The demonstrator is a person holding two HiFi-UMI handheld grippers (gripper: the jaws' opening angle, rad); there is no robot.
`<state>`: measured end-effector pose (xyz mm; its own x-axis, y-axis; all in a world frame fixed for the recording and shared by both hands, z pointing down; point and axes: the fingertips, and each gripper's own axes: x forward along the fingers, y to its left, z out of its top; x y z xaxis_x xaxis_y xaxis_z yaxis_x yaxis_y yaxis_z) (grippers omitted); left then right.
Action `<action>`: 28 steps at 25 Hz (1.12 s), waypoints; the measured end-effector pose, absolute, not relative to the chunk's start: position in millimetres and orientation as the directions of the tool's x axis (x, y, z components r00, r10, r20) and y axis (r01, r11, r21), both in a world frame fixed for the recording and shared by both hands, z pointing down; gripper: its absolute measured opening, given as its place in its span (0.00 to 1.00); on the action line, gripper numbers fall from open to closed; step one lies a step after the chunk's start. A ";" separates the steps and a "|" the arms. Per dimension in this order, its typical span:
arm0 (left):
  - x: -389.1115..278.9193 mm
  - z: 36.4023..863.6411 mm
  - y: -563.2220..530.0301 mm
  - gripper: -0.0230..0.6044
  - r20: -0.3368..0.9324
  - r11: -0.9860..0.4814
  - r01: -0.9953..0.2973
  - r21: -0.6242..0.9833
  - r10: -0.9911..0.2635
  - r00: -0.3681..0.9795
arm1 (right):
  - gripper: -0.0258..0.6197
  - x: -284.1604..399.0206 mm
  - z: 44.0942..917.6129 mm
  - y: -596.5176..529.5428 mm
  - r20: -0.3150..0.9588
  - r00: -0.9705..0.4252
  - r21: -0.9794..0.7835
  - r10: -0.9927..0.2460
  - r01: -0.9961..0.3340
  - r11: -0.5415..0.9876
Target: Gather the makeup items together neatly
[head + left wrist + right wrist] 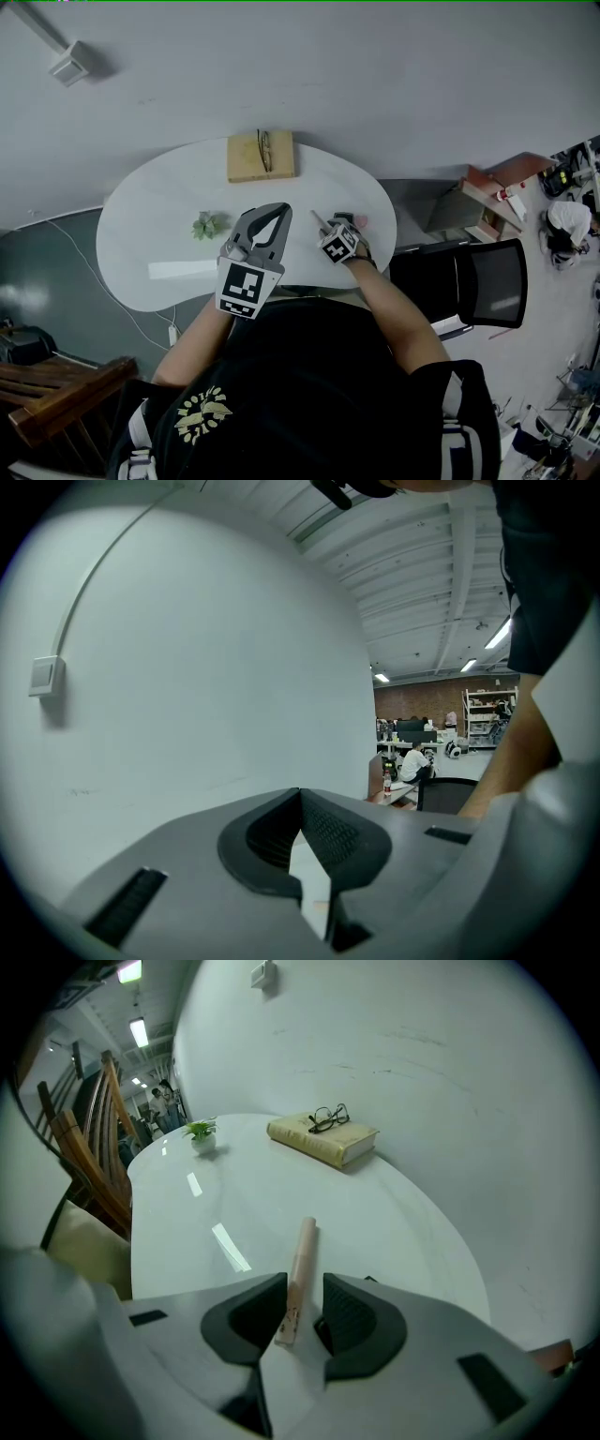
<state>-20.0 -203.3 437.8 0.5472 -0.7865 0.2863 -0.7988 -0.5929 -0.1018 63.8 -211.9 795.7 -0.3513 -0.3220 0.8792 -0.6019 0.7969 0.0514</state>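
The right hand-held gripper point(305, 1290) is standing slack around the pink makeup stick point(300, 1265) near the tabletop's point(394, 1213) three o'clock edge, where, unclamped, it is risking rolling off, while the left hand-held gripper point(300, 793) is hanging clenched, empty.

A white counter point(141, 239) stands against a grey wall point(375, 75); a black chair point(483, 281) at right, a wooden chair point(56, 398) at lower left.

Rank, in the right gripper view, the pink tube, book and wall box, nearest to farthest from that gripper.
1. pink tube: between the jaws.
2. book: far side of the table.
3. wall box: high on the wall.
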 end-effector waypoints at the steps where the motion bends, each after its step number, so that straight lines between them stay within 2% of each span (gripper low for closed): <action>1: -18.5 438.2 -202.9 0.06 0.287 -0.589 -0.802 -0.102 -0.789 0.544 | 0.23 64.8 794.9 -212.0 0.878 -0.356 0.048 -0.321 -0.601 0.798; 5: -12.8 438.7 -201.3 0.06 0.291 -0.575 -0.811 -0.108 -0.798 0.527 | 0.23 73.4 794.3 -213.3 0.871 -0.364 0.046 -0.329 -0.608 0.793; 9: -15.0 433.3 -201.6 0.06 0.282 -0.551 -0.827 -0.115 -0.816 0.504 | 0.23 79.3 766.9 -218.7 0.821 -0.433 0.002 -0.374 -0.652 0.758; 15: -16.9 419.4 -209.3 0.06 0.212 -0.498 -0.859 -0.118 -0.858 0.468 | 0.22 120.6 695.1 -246.8 0.656 -0.522 -0.020 -0.545 -0.734 0.679; 21: -8.6 416.8 -208.3 0.06 0.192 -0.500 -0.860 -0.105 -0.858 0.476 | 0.11 168.0 588.6 -255.7 0.444 -0.508 0.018 -0.738 -0.818 0.575; 28: -3.1 388.5 -209.9 0.06 0.142 -0.485 -0.867 -0.113 -0.872 0.469 | 0.08 192.6 477.8 -239.4 0.271 -0.507 0.090 -0.818 -0.833 0.546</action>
